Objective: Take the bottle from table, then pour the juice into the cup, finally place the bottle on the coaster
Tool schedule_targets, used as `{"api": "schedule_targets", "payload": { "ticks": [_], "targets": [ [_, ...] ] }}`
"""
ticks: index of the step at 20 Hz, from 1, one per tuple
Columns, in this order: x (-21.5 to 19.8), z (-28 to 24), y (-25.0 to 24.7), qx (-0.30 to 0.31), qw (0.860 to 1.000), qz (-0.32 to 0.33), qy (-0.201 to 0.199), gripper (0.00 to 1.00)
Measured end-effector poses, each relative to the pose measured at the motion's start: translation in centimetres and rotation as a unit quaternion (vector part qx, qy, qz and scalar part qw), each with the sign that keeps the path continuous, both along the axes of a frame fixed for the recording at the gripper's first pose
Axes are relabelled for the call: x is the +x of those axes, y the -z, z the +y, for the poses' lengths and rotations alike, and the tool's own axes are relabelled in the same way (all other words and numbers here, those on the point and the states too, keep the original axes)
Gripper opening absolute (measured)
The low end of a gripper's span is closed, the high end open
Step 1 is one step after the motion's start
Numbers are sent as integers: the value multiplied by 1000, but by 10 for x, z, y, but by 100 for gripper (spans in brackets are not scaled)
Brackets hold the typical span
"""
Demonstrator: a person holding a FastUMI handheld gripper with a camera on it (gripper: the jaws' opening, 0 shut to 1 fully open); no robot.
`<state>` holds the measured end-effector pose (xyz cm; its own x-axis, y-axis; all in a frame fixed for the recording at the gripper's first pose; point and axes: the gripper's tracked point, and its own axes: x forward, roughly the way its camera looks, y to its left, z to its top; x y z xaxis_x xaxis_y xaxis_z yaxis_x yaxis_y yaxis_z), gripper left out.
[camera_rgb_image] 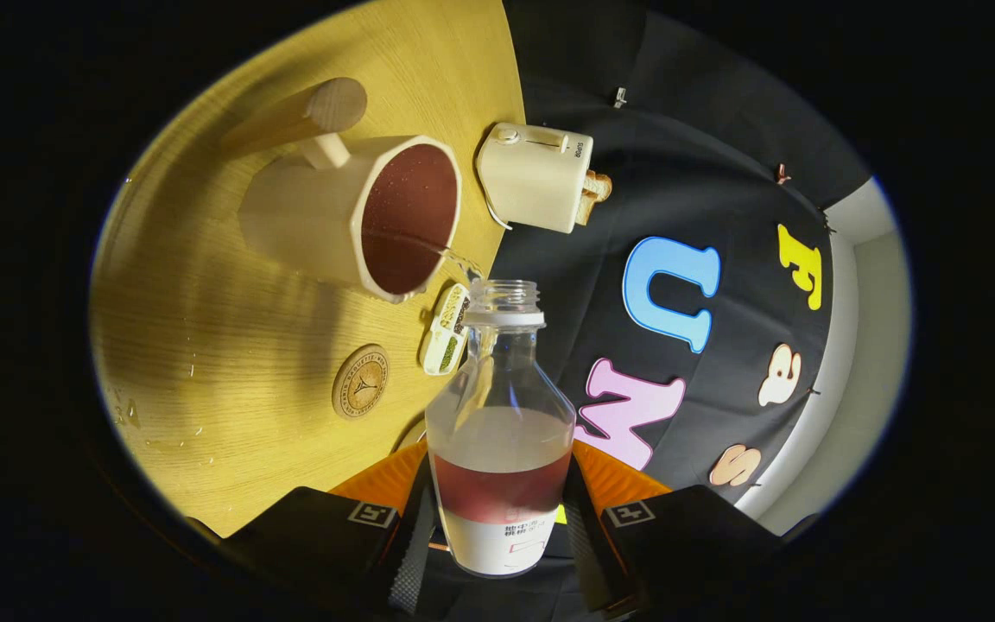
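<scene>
— Two fingers [415, 553] of our gripper [497, 553] press the bottle [499, 432] from both sides, so we have it clamped low on its body, near the label.

— Is juice leaving it?

— Yes. We see the bottle tipped, its open mouth just beside the cup's [359, 216] rim, and a thin stream [454, 257] crossing into the cup. Red juice [497, 492] sits low in the bottle; the cup's inside looks dark red.

— And the coaster [360, 381]?

— On the table [230, 371], left of the bottle and nearer us than the cup, bare. A small box [446, 330] lies between cup and bottle; a cream toaster [536, 177] stands farther off. We also see drops [130, 415] on the table.
</scene>
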<state>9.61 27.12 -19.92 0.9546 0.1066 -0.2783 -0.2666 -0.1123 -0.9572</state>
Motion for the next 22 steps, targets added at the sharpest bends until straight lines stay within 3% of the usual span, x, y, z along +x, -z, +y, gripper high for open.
{"api": "schedule_targets", "payload": {
  "ticks": [22],
  "targets": [
    [9,7,-17,-59,996,-31,-58,72]
  ]
}}
